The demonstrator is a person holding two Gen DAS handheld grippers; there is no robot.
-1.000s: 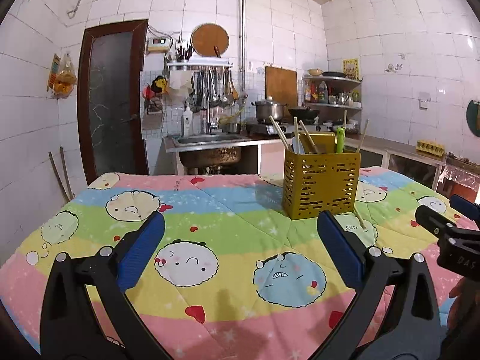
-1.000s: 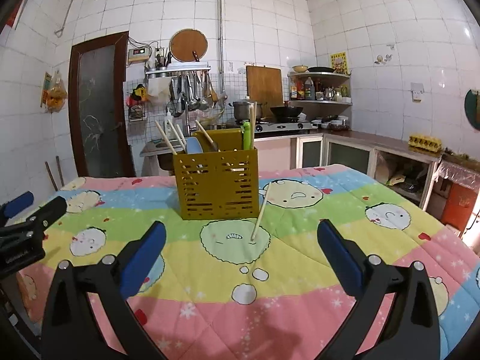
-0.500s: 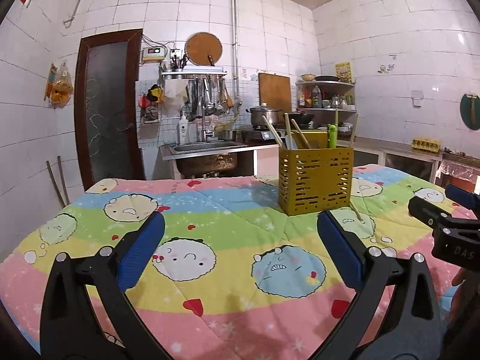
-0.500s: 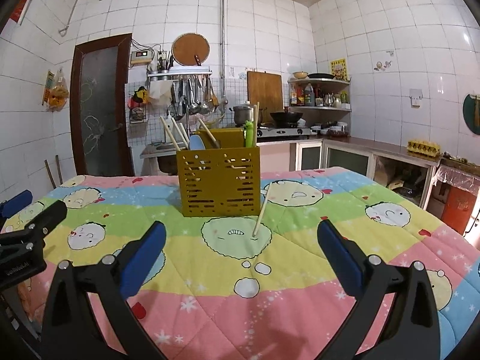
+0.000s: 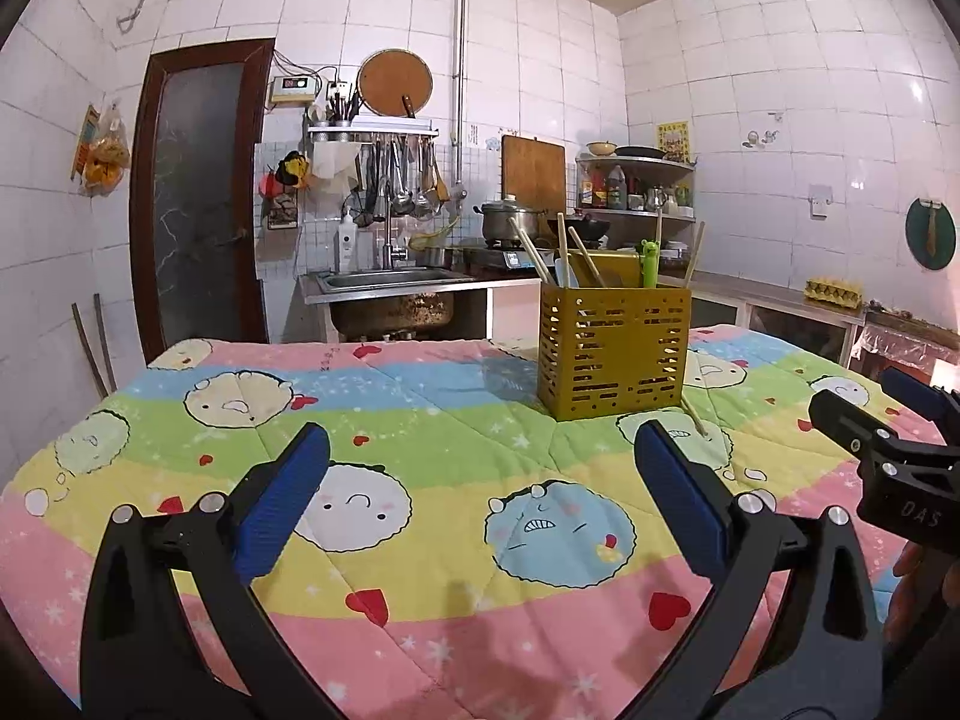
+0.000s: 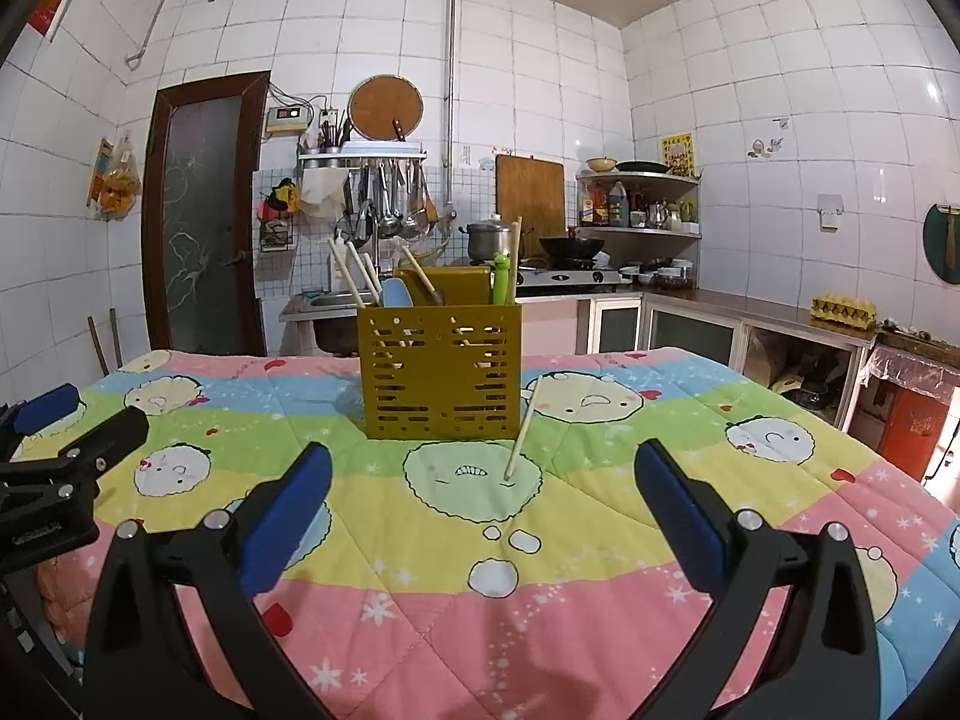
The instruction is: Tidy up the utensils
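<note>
Only thing I can actually read is "DAS" in pale letters on the black body of the right gripper [image 5: 900,420] – left wrist view. The left gripper [image 6: 54,438] has a small white label too, but it's too blurry to read.

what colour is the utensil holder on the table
Mustard yellow, slotted utensil holder; the right wrist view shows it best.
</note>
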